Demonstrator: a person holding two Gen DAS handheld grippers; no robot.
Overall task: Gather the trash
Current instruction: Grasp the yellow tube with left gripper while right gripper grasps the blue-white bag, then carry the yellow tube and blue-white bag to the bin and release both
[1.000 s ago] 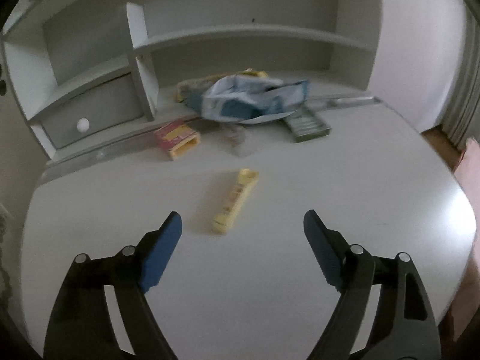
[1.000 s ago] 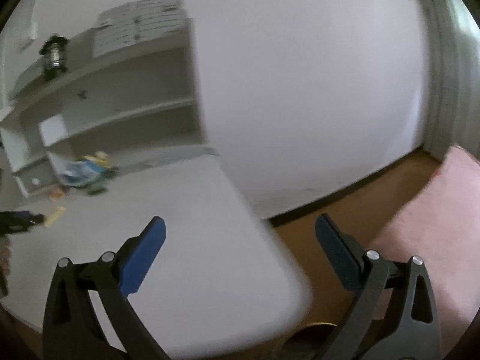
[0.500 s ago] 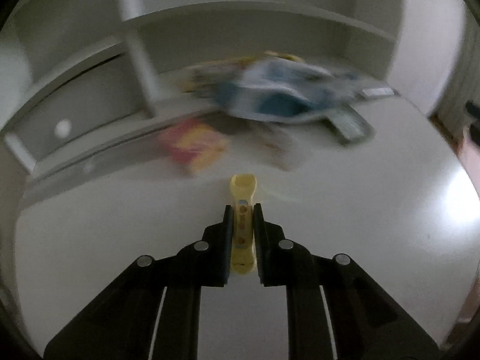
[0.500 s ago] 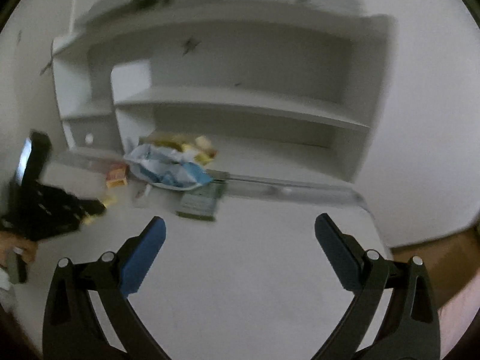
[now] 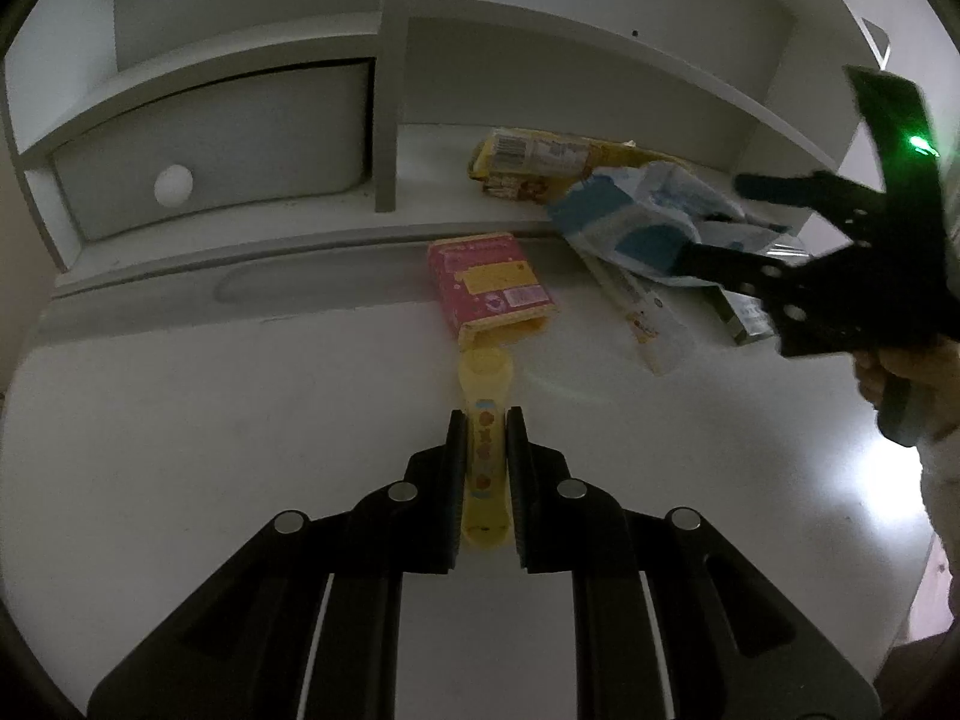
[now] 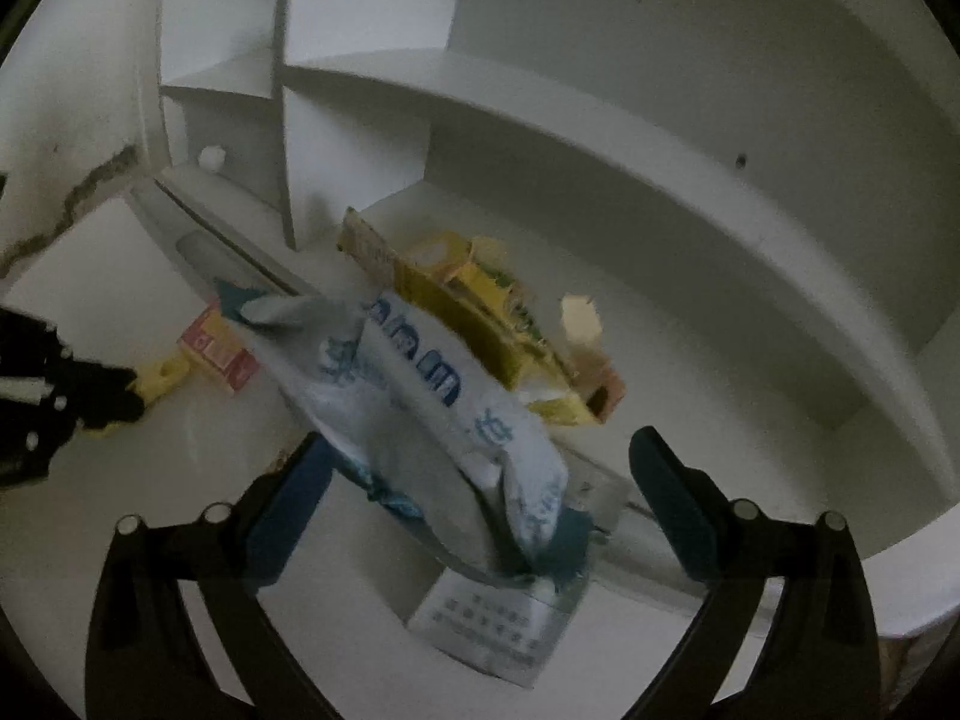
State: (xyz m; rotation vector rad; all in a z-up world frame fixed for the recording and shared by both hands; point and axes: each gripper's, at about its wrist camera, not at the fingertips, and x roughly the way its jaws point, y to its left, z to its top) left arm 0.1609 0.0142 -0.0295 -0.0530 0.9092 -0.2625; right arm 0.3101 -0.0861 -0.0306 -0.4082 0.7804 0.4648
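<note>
My left gripper [image 5: 485,429] is shut on a long yellow wrapper [image 5: 483,396] that lies on the white desk [image 5: 180,450]; its far end points at a pink and yellow carton [image 5: 489,285]. My right gripper [image 6: 480,468] straddles a crumpled white and blue plastic bag [image 6: 432,402], its jaws closing, the pads still apart from the bag. In the left wrist view the right gripper [image 5: 714,222] hangs over that same bag [image 5: 636,216] at the right. The left gripper [image 6: 129,390] with the yellow wrapper [image 6: 159,375] shows at the left edge of the right wrist view.
Behind the bag lie yellow packets [image 6: 480,306] on the lowest shelf. A grey-green box [image 6: 486,618] sits under the bag's near end. White shelves [image 5: 540,42] and a drawer with a round knob [image 5: 174,185] back the desk. A hand [image 5: 900,372] grips the right tool.
My left gripper moved forward and shut on the yellow wrapper. My right gripper swung from the floor side across to the shelf and now stands over the blue and white bag.
</note>
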